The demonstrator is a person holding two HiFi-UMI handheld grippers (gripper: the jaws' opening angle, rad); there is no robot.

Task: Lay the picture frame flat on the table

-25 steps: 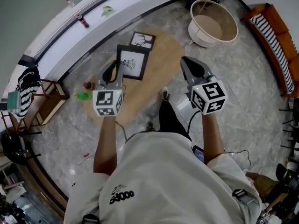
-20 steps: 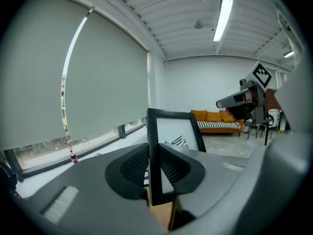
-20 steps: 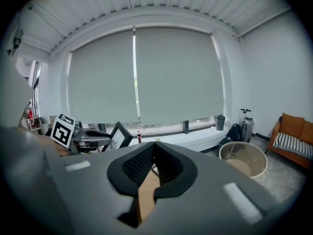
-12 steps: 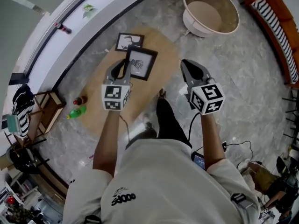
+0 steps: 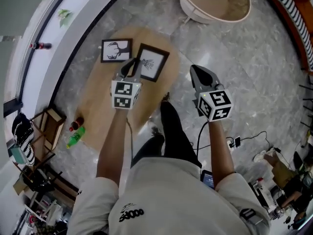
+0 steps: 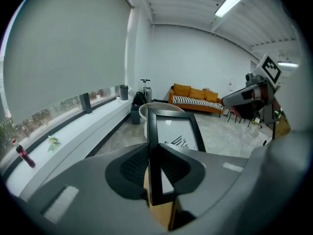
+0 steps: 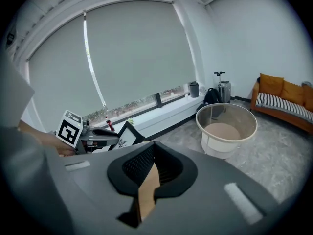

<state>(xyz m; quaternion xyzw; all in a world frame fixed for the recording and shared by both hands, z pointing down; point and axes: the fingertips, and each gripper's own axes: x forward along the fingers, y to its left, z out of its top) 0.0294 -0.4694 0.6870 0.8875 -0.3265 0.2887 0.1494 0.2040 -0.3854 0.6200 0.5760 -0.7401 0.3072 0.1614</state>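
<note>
Light grey short-sleeve T-shirt (image 5: 166, 195) w/ small black print (image 5: 128, 212) low on the front. Black trousers (image 5: 172, 131). Dark strap w/ buckle (image 5: 247, 214) at the right shoulder. Left gripper (image 5: 131, 63) & right gripper (image 5: 196, 70): matte grey moulded shells, tapering to a point at the front. Each carries a white cube w/ black square markers: left cube (image 5: 125, 94), right cube (image 5: 215, 105). Thin black cable (image 5: 199, 131) runs off the right one, a second cable (image 5: 131, 136) off the left. Fingers (image 6: 133, 166) lined w/ black ribbed pads, same on the right (image 7: 139, 164).
</note>
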